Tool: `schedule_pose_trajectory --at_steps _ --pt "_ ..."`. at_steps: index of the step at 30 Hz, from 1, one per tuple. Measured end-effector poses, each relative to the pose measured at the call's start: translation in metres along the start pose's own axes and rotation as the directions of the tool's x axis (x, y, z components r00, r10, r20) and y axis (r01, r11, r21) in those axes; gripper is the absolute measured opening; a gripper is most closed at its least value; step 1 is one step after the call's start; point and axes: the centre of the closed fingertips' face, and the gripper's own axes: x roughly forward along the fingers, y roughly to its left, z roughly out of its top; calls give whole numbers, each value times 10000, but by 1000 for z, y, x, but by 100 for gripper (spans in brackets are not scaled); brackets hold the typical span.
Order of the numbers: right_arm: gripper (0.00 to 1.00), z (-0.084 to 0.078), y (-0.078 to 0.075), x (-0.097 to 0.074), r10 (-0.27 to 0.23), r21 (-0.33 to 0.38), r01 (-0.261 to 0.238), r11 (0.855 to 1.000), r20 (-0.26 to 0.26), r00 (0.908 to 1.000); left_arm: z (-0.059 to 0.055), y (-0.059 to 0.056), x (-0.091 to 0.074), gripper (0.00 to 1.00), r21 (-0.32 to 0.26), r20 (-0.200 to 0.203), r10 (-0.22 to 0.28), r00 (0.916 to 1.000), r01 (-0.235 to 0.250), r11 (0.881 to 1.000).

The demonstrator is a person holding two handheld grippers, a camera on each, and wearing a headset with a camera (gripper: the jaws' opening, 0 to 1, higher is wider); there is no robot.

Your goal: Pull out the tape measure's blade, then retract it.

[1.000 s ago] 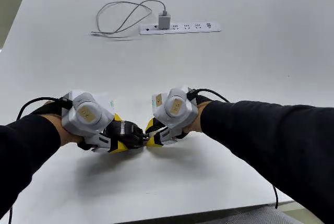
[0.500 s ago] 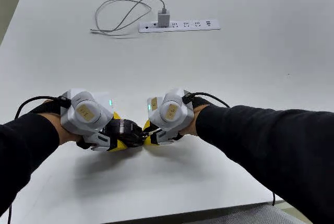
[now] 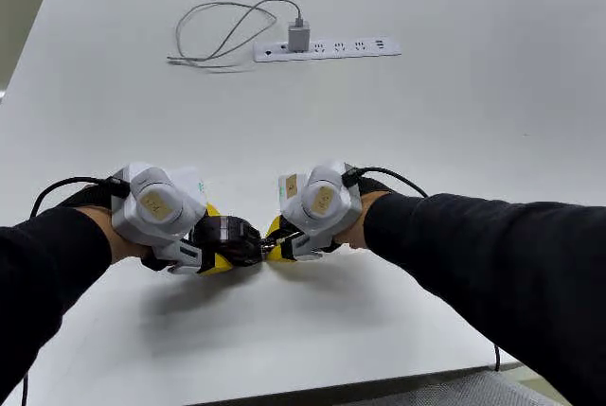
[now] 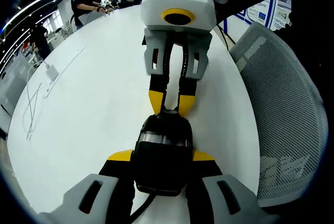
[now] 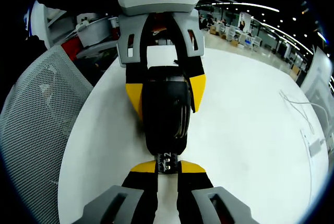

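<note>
Well short of the power strip [image 3: 327, 47], the tape [image 3: 227, 239] is clamped across its case by the left gripper [image 4: 163, 156], anchoring it. The right gripper [image 5: 167, 167] pinches the blade [image 5: 167, 161] tip, nearly closed. The blade is barely out, so I'd say the pull is just starting.

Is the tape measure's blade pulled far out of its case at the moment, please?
No, only a short numbered bit of the blade shows between the tape measure and the right hand-held gripper pinching it.
</note>
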Motion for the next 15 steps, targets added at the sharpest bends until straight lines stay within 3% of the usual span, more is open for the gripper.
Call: schedule_pose_trajectory --at_steps 15 --pt "10 -10 0 -9 -31 236 31 9997 -15 10000 2 -1 0 32 80 64 42 10000 -43 10000"
